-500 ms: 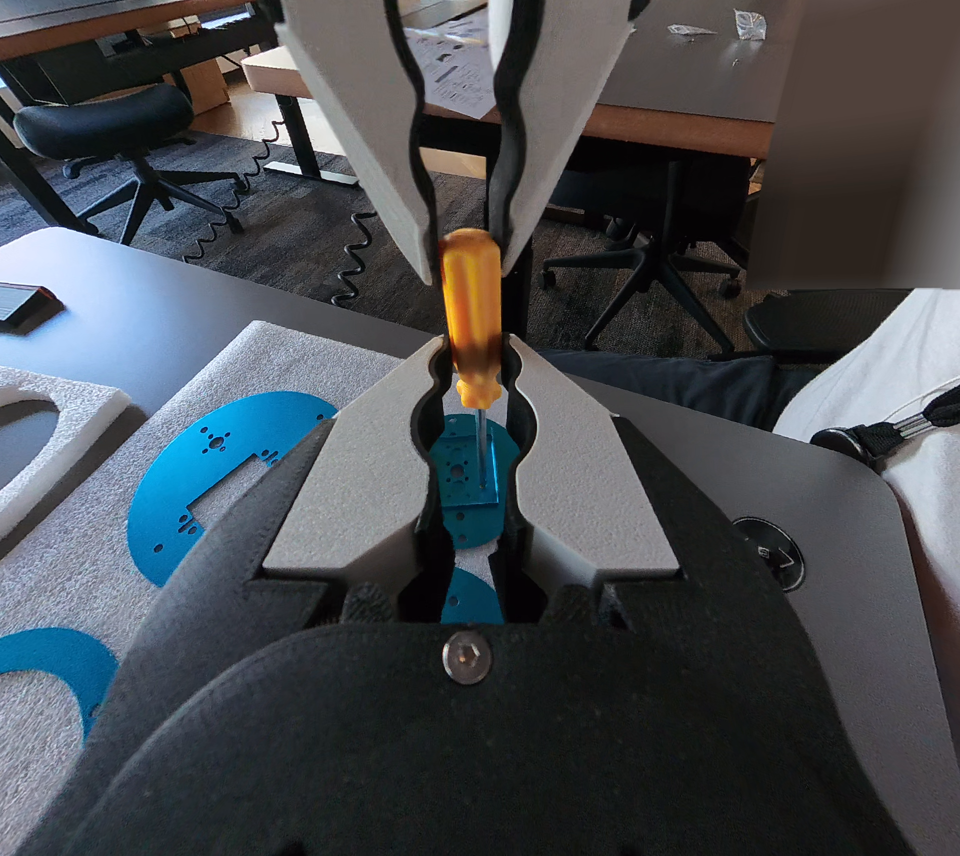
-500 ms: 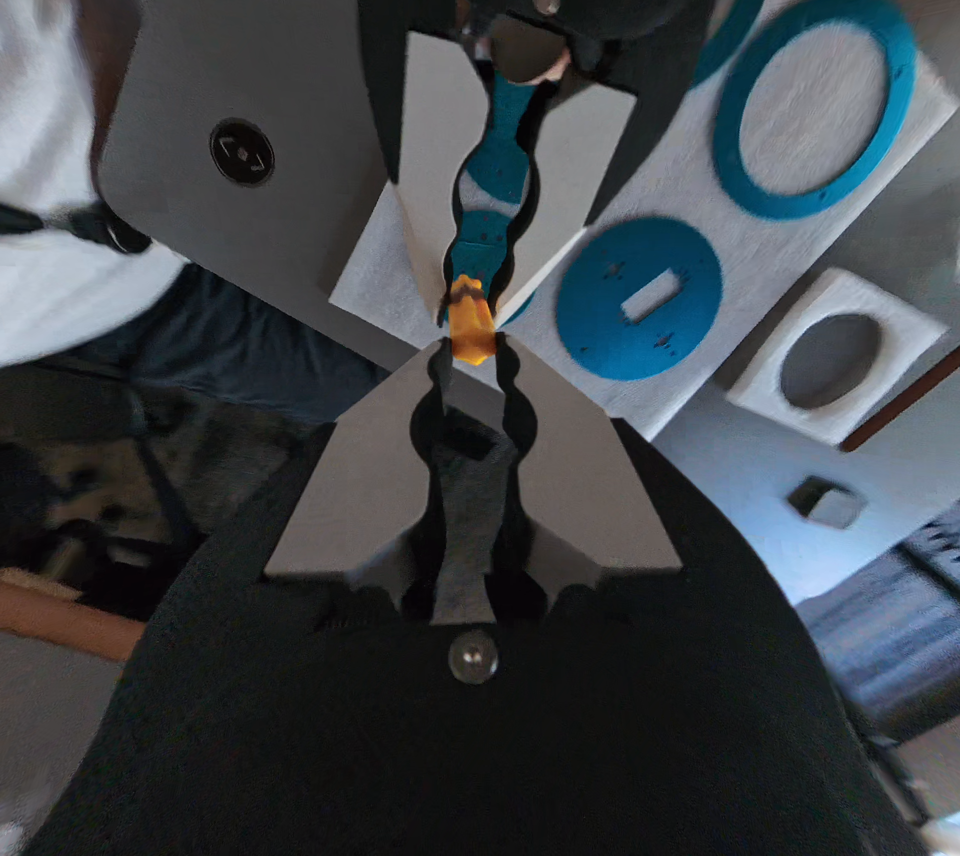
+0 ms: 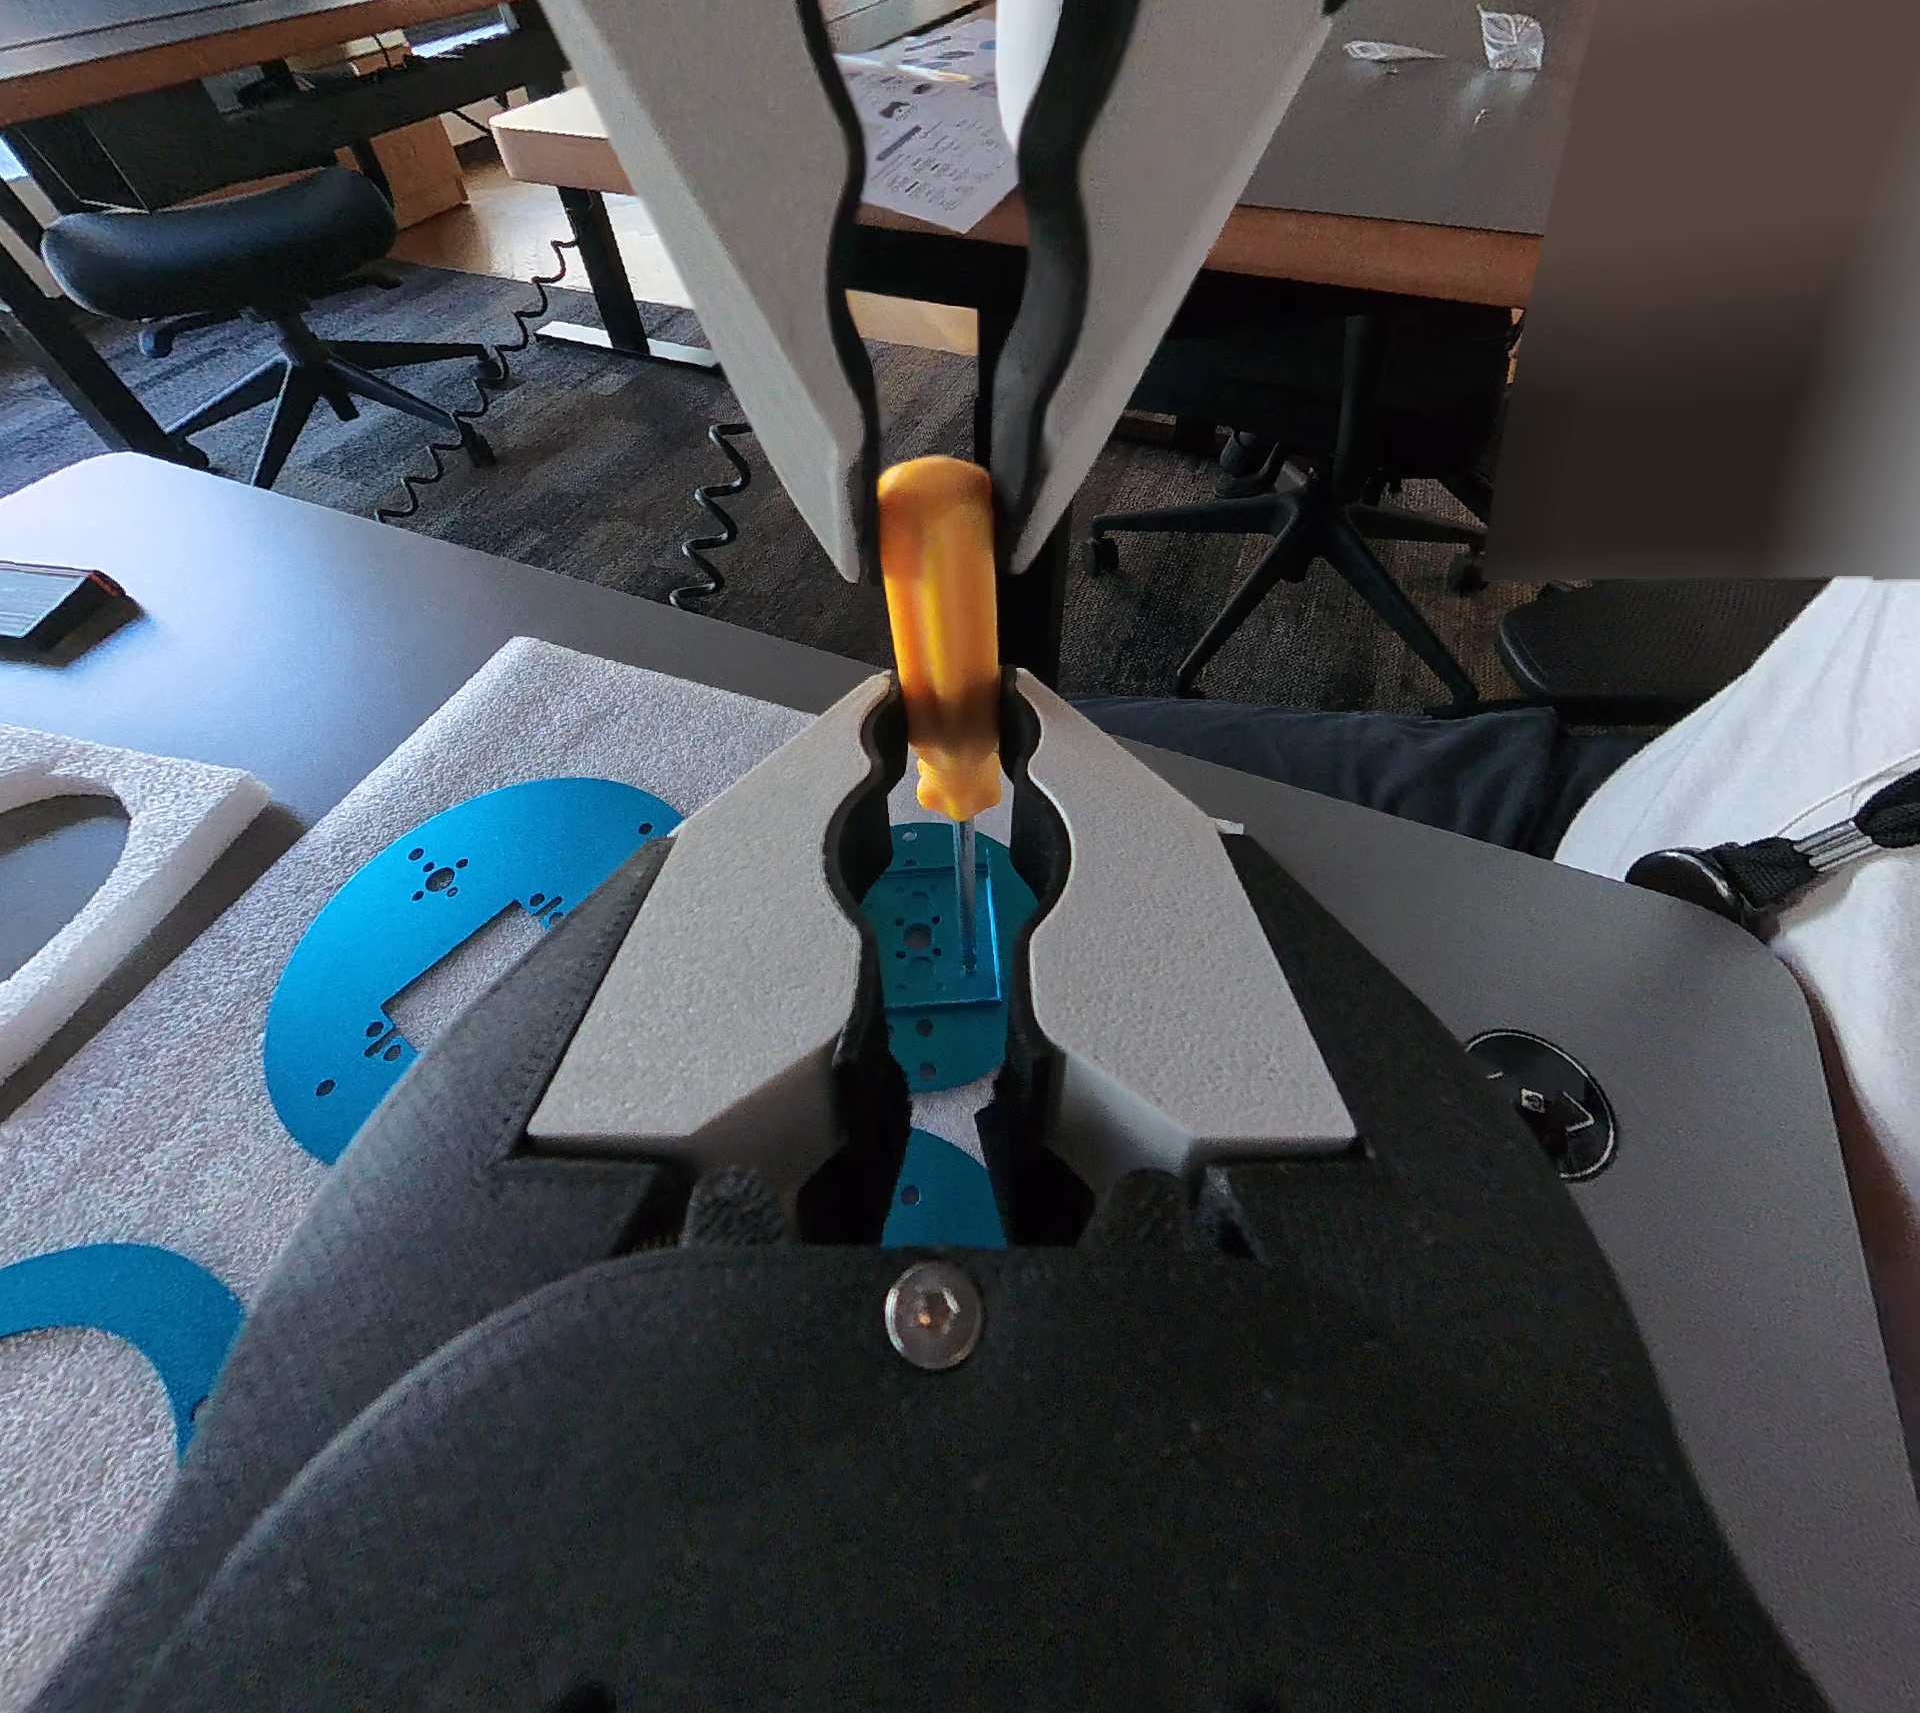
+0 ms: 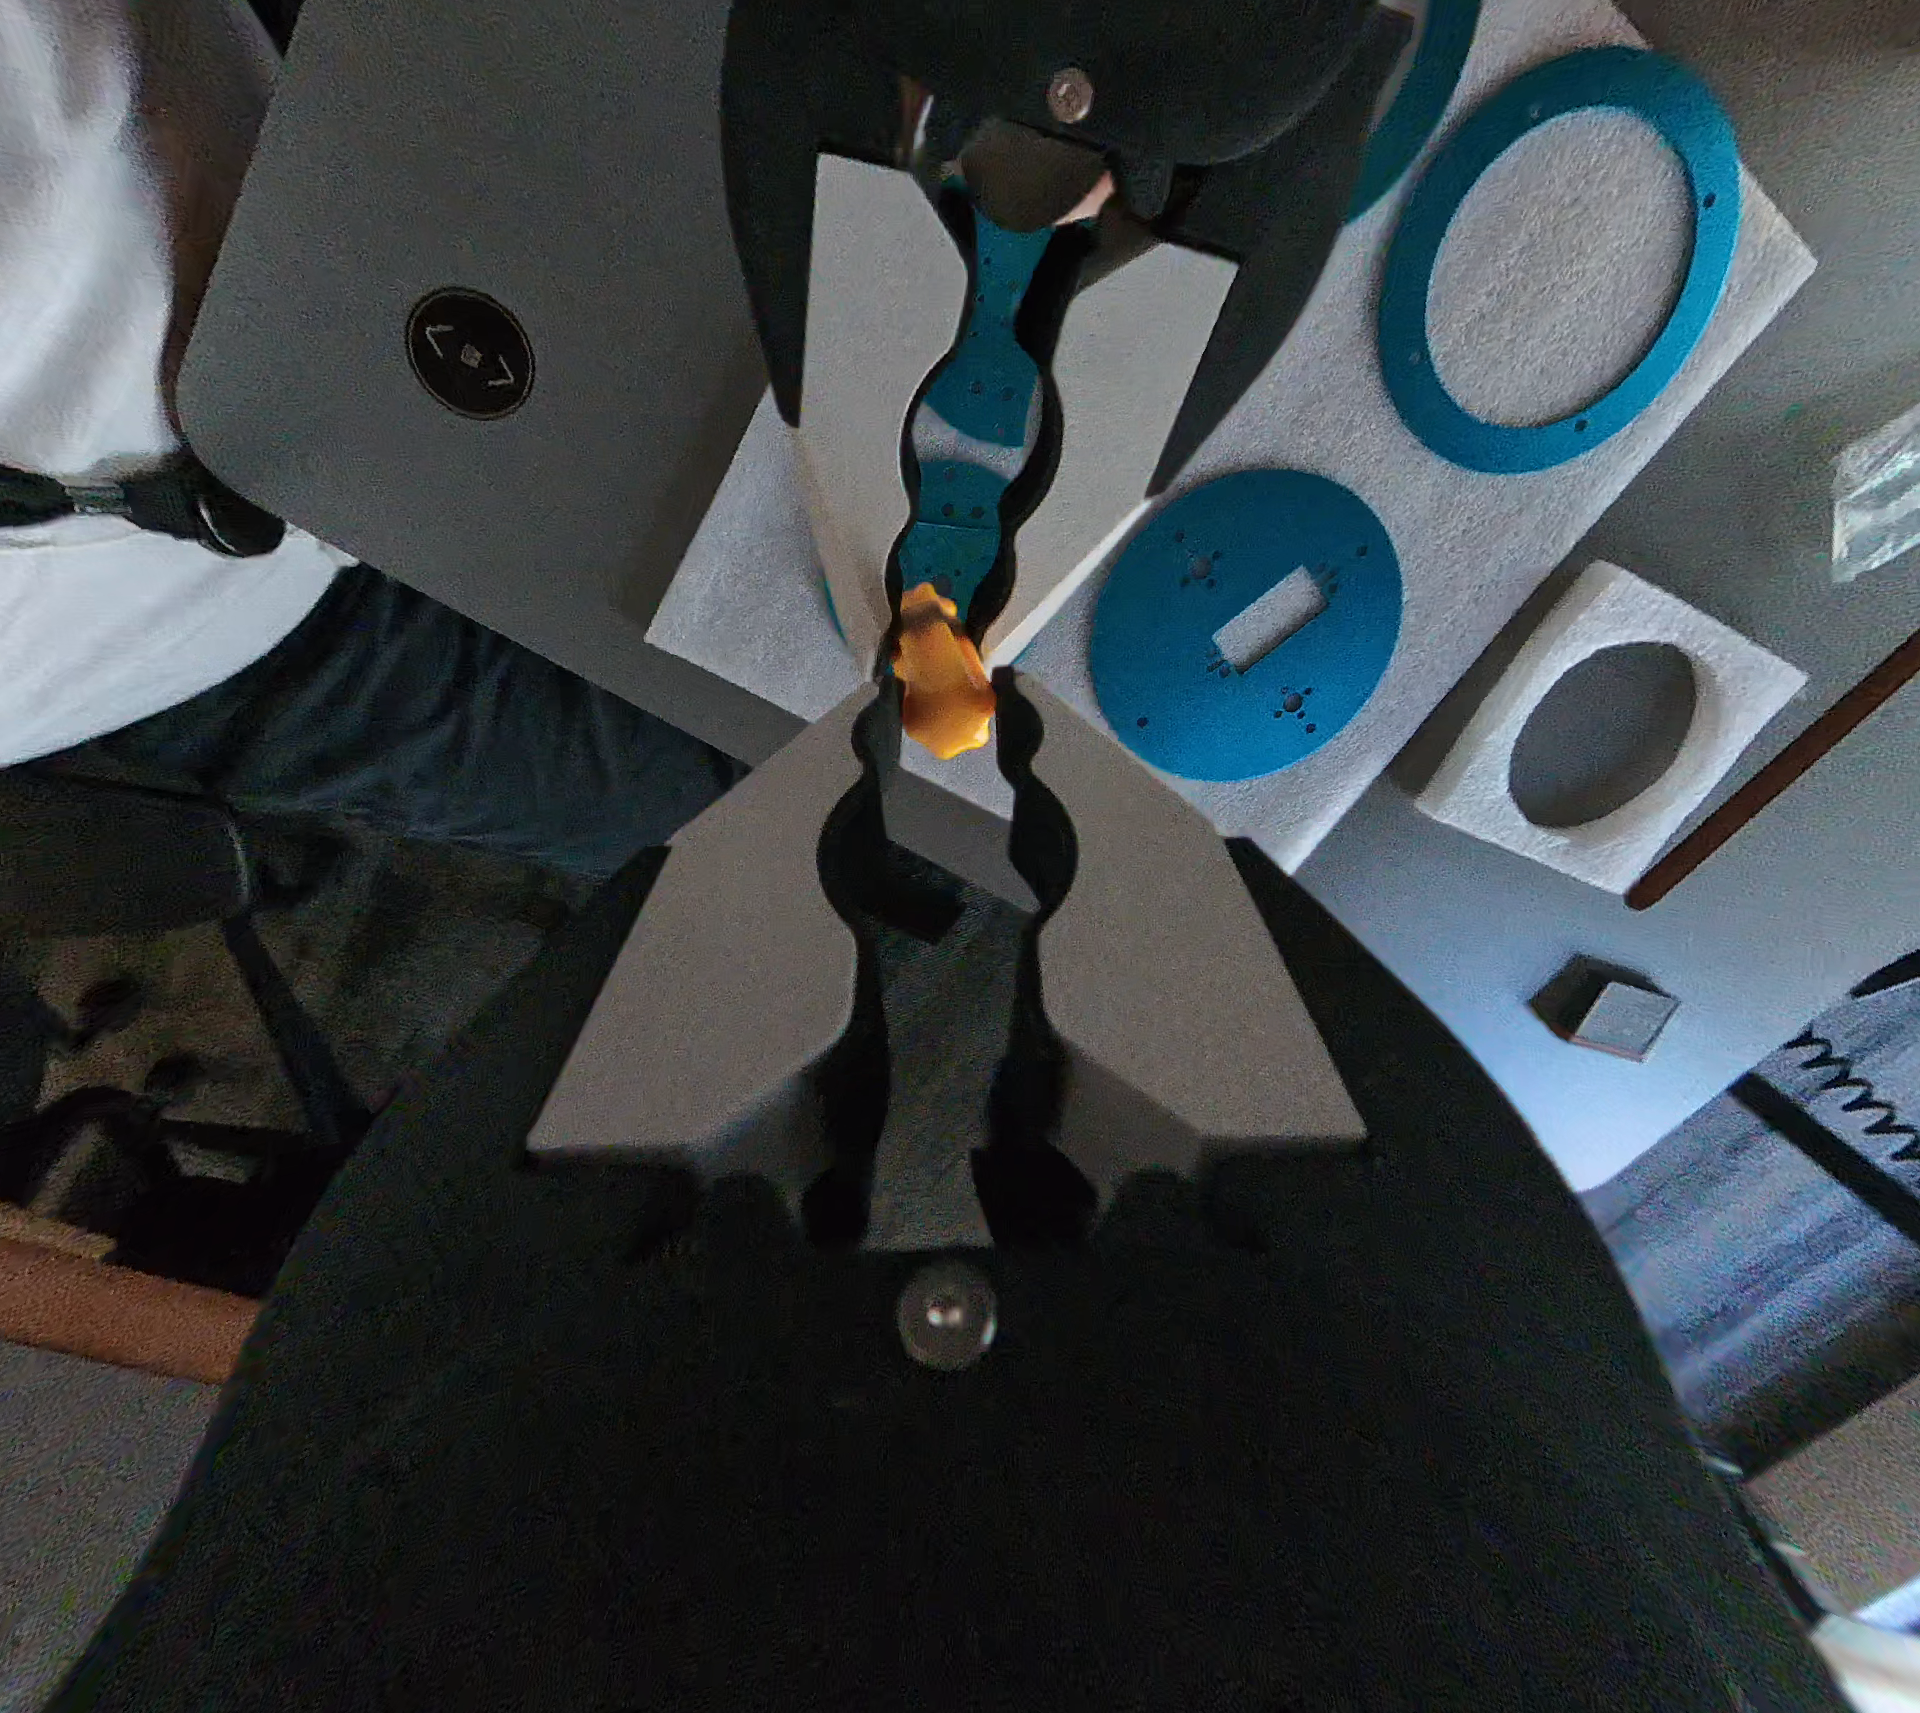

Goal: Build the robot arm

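Note:
An orange-handled screwdriver [image 3: 940, 624] stands upright, its thin shaft resting on a small blue bracket [image 3: 925, 946] that sits on a blue disc [image 3: 945, 1055]. My left gripper [image 3: 954, 692] is shut on the lower part of the handle. My right gripper [image 3: 940, 557] comes down from above and is shut on the top of the handle. In the right wrist view the right gripper [image 4: 940, 676] holds the handle [image 4: 940, 697] and the left gripper [image 4: 940, 640] meets it from the opposite side.
A white foam sheet [image 3: 156, 1092] on the grey table [image 3: 312, 603] carries a blue slotted disc [image 4: 1247, 624] and a blue ring [image 4: 1558, 261]. A foam square with an oval hole [image 4: 1610, 728] and a small dark block [image 4: 1605, 1009] lie beyond. A person in white [image 3: 1766, 780] sits at the table's edge.
Almost nothing. Both grippers stay shut on the upright screwdriver; the right wrist view has shifted slightly.

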Motion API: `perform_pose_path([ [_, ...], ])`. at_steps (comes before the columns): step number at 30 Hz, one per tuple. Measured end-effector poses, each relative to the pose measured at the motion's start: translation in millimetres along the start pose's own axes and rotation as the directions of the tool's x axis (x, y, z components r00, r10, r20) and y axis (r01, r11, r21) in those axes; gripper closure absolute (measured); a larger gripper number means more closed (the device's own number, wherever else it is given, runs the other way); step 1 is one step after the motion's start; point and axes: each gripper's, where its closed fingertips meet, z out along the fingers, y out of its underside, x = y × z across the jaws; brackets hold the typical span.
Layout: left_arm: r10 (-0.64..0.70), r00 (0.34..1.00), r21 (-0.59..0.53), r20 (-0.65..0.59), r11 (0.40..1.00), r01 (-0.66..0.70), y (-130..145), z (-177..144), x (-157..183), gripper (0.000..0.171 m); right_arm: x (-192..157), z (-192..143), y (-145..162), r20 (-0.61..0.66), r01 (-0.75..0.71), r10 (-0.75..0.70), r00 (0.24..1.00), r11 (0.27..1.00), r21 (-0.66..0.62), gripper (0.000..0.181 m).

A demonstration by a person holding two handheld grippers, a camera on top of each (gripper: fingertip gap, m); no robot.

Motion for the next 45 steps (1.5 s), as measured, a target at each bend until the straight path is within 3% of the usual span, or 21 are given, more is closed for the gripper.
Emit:
perform_pose_path([
  [3,-0.007,1.000,-0.005,0.004,1.000,0.007,0.5,-0.4,-1.8,0.155,3.1,1.4,0.6,0.034,-0.377,0.378,0.925,0.926,-0.027,0.166],
  [4,-0.009,1.000,-0.002,-0.003,1.000,0.009,0.5,-1.0,-1.0,0.155,2.6,1.7,-1.5,0.040,-0.429,0.429,0.902,0.903,-0.013,0.166],
  [7,-0.004,1.000,0.004,-0.002,1.000,0.004,0.2,-0.2,-0.2,0.155,1.9,0.7,0.5,0.006,-0.278,0.278,0.961,0.960,-0.023,0.161],
  [8,-0.002,1.000,0.002,-0.002,1.000,0.002,0.0,0.3,-0.1,0.156,4.9,-0.1,0.5,-0.015,-0.196,0.196,0.981,0.980,-0.020,0.148],
  [11,0.003,1.000,-0.001,-0.004,1.000,-0.003,-0.2,0.9,0.5,0.156,-2.2,-2.0,1.5,0.019,0.005,-0.005,1.000,1.000,-0.011,0.156],
  [14,0.003,1.000,0.000,-0.007,1.000,-0.003,0.2,0.5,0.9,0.156,-2.5,0.4,4.8,0.032,-0.020,0.021,0.999,0.999,-0.035,0.165],
  [24,-0.019,1.000,-0.123,0.008,0.992,0.020,33.2,3.8,2.6,0.165,-1.0,0.2,10.9,0.031,-0.071,0.074,0.997,0.994,-0.080,0.165],
  [29,-0.047,0.999,-0.172,-0.008,0.984,0.045,44.6,11.9,6.6,0.159,-1.0,0.1,11.2,0.032,-0.076,0.079,0.996,0.994,-0.076,0.165],
  [36,-0.139,0.990,-0.096,-0.028,0.986,0.136,38.3,21.6,6.5,0.161,-1.5,0.1,11.4,0.036,-0.083,0.086,0.996,0.994,-0.070,0.165],
  [38,-0.136,0.991,-0.096,-0.008,0.986,0.135,39.7,22.5,2.8,0.168,-1.7,0.1,10.9,0.039,-0.087,0.089,0.995,0.994,-0.068,0.165],
  [45,-0.070,0.997,-0.095,0.022,0.993,0.071,39.5,23.8,1.3,0.170,-0.6,1.3,14.6,0.035,-0.052,0.055,0.998,0.995,-0.090,0.160],
])
